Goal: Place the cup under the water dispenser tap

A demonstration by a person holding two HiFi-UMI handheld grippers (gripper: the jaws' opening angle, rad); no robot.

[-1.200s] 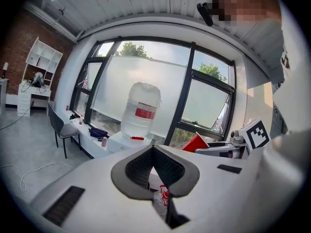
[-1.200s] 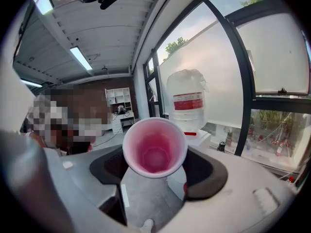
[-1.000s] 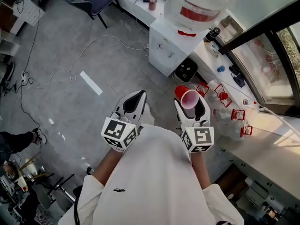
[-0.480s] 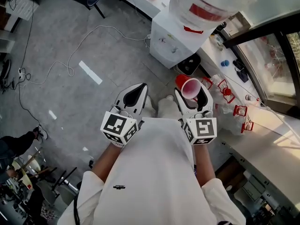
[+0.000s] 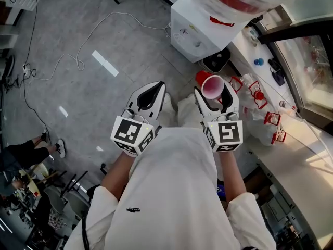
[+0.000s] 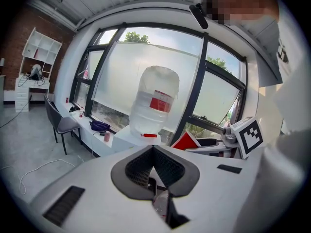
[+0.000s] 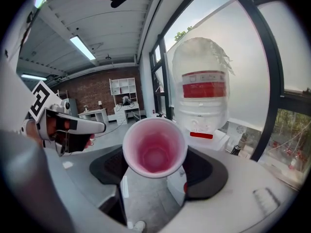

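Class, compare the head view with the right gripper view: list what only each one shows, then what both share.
Only the head view: the white cable looping across the grey floor, and a second person's leg at the left edge.

Only the right gripper view: the ceiling light, the brick wall and the white shelf unit far back.

Both: the red cup clamped in the right gripper, the left gripper beside it, and the big water bottle ahead.
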